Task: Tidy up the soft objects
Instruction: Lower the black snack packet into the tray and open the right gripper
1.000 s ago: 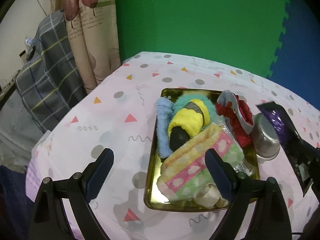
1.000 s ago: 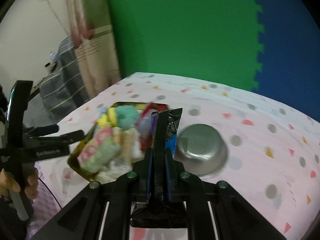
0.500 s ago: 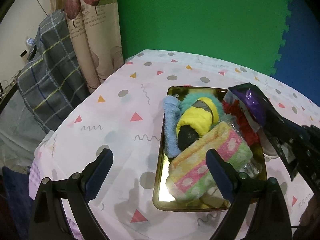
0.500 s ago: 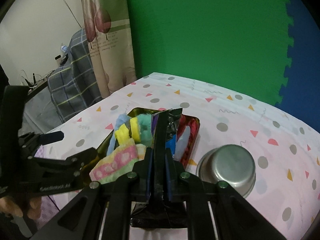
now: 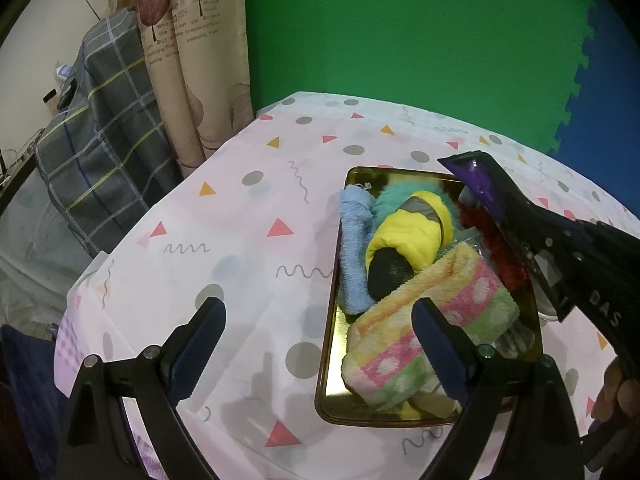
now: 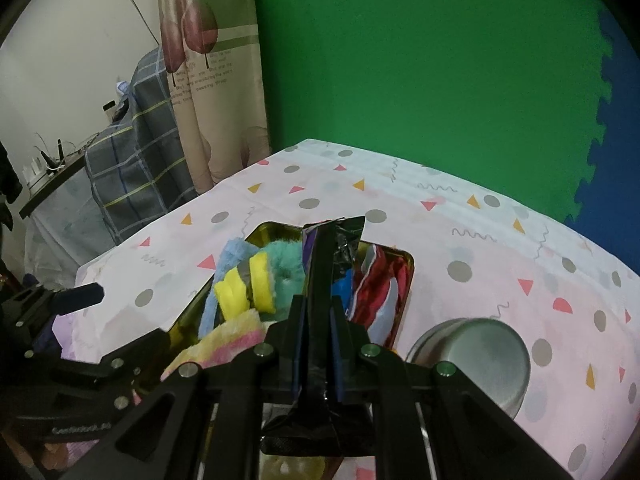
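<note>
The left claw [image 5: 316,332] stands wide apart, holding nothing, above the near left edge of the gold tray [image 5: 332,320]. The tray is heaped with soft things: a blue cloth [image 5: 354,240], a yellow and teal plush [image 5: 416,228], a striped towel [image 5: 432,328] and a red bag [image 6: 376,292]. The right claw [image 6: 318,320] is clamped tight on a dark purple foil packet [image 6: 332,248], held upright over the tray's right side. Right of the tray, an upturned steel bowl [image 6: 476,356] rests on the bench [image 5: 240,216], whose cloth bears triangles and dots. Behind are a curtain [image 5: 192,60] at left, then a green wall [image 5: 400,32].
</note>
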A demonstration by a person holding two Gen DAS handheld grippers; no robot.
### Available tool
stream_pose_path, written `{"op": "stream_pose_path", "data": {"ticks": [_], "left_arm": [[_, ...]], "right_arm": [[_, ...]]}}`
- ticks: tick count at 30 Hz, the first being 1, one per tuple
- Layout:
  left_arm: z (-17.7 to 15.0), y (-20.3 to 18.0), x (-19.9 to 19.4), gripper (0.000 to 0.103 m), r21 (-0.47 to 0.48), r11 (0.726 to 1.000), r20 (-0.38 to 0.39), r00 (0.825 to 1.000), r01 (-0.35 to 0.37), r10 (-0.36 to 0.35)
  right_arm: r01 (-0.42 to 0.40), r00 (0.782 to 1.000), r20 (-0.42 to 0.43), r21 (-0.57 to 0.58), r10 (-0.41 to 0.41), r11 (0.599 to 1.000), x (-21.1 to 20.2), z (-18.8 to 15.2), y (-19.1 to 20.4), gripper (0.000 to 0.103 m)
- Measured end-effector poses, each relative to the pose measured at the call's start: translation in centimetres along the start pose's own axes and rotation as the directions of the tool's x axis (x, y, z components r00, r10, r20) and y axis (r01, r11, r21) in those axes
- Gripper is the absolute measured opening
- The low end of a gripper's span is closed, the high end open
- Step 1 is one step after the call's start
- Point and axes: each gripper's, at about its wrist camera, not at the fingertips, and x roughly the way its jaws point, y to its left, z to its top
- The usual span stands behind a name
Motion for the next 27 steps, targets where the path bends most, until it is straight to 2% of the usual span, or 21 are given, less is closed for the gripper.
{"op": "stream_pose_path", "data": {"ticks": [10,21,25,27], "left_arm": [[0.0,0.6,0.3,0.093,-0.018,1.0,-0.005,1.0,0.001,-0.001],[-0.2,0.1,0.4,0.094,-0.008,1.0,-0.013,1.0,0.008,-0.008],[-0.1,0.1,0.4,0.094,-0.011,1.0,-0.014,1.0,0.007,-0.007],[-0.1,0.1,0.4,0.094,-0.011,1.0,-0.015,1.0,0.006,-0.006]], "right_arm": [[0.023,0.997,-0.071,0.021,-0.022,1.0,4.0,0.1,-0.5,0.011],[0.042,0.996,-0.078,0.001,-0.041,0.999,4.2,-0.5,-0.2,0.014],[0.061,0.997,-0.037,-0.013,-0.062,0.998,2.7,-0.5,0.3,0.04],[0.054,0.998,-0.025,-0.008,-0.054,0.999,1.8,-0.5,0.3,0.045]]}}
